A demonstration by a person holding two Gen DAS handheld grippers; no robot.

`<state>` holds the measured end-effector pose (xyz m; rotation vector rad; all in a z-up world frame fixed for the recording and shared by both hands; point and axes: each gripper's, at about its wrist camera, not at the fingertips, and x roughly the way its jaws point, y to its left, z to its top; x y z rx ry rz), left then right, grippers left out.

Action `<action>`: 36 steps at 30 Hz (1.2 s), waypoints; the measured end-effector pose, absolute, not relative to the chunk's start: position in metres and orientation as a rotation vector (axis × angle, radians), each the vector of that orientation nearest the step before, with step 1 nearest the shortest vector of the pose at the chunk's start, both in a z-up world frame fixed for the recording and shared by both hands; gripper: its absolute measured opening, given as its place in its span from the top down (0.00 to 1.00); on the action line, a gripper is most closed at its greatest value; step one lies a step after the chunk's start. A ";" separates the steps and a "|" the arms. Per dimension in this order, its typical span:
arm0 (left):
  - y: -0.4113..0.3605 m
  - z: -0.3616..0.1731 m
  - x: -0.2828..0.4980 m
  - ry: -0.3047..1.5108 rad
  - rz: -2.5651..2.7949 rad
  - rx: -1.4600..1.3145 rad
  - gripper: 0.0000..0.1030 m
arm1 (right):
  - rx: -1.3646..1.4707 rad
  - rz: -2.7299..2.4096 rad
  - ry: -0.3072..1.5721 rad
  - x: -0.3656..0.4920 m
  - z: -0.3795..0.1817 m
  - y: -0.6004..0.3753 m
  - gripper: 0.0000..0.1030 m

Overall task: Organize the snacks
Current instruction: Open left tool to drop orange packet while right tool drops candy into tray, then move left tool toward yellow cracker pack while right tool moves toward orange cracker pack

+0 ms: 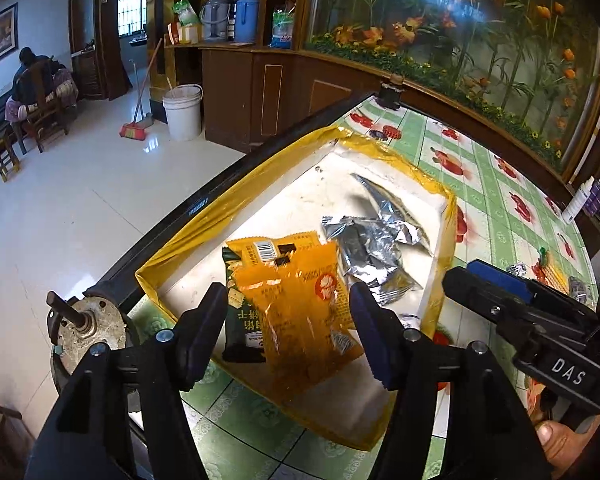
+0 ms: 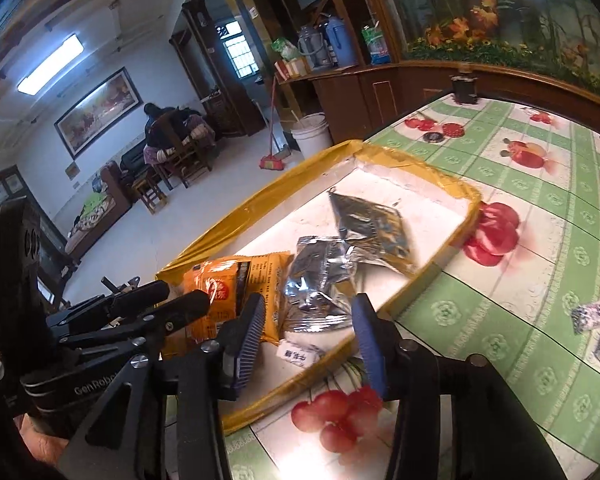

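Both jaws stood apart, gripping nothing: left gripper (image 1: 288,320) framed the orange snack packet (image 1: 300,304) in the yellow-edged tray (image 1: 188,228); right gripper (image 2: 308,332) hung over silver packets (image 2: 320,280). "DAS" and "GenRobo" read on the tools.

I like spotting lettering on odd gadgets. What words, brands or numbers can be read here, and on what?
"DAS": white letters on the right gripper body.
"GenRobo", cut off: on the left gripper body.
Orange snack packets, dark green packet, small white packet: printing and barcode too blurred to read.
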<state>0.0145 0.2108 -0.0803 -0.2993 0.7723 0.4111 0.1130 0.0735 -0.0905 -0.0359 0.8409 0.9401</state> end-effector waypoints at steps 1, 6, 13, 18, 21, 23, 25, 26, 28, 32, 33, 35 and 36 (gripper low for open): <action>0.208 -0.079 0.014 0.770 0.409 -0.298 0.39 | -0.017 0.932 0.842 0.114 -0.089 0.066 0.51; 0.195 -0.075 0.015 0.772 0.384 -0.295 0.39 | 0.047 0.875 0.837 0.115 -0.082 0.033 0.50; 0.163 -0.068 0.017 0.765 0.326 -0.259 0.39 | 0.083 0.789 0.798 0.109 -0.075 -0.009 0.50; 0.139 -0.065 0.022 0.774 0.279 -0.232 0.39 | 0.118 0.759 0.722 0.100 -0.068 -0.049 0.50; 0.127 -0.063 0.024 0.776 0.255 -0.218 0.39 | 0.134 0.714 0.671 0.094 -0.062 -0.076 0.43; 0.118 -0.062 0.026 0.778 0.239 -0.208 0.39 | 0.147 0.665 0.662 0.093 -0.060 -0.096 0.36; 0.109 -0.061 0.028 0.780 0.222 -0.197 0.39 | 0.161 0.634 0.652 0.091 -0.059 -0.116 0.33; 0.105 -0.062 0.029 0.782 0.214 -0.194 0.39 | 0.163 0.614 0.645 0.090 -0.058 -0.125 0.31; 0.096 -0.063 0.034 0.793 0.192 -0.185 0.39 | 0.166 0.573 0.641 0.087 -0.058 -0.144 0.26; 0.076 -0.066 0.043 0.807 0.146 -0.166 0.39 | 0.170 0.485 0.639 0.082 -0.059 -0.183 0.23; 0.070 -0.066 0.045 0.811 0.135 -0.157 0.39 | 0.170 0.463 0.638 0.081 -0.059 -0.192 0.22; 0.060 -0.067 0.049 0.819 0.110 -0.144 0.39 | 0.173 0.420 0.636 0.078 -0.061 -0.212 0.20; 0.054 -0.067 0.051 0.821 0.098 -0.138 0.39 | 0.175 0.404 0.638 0.077 -0.063 -0.220 0.20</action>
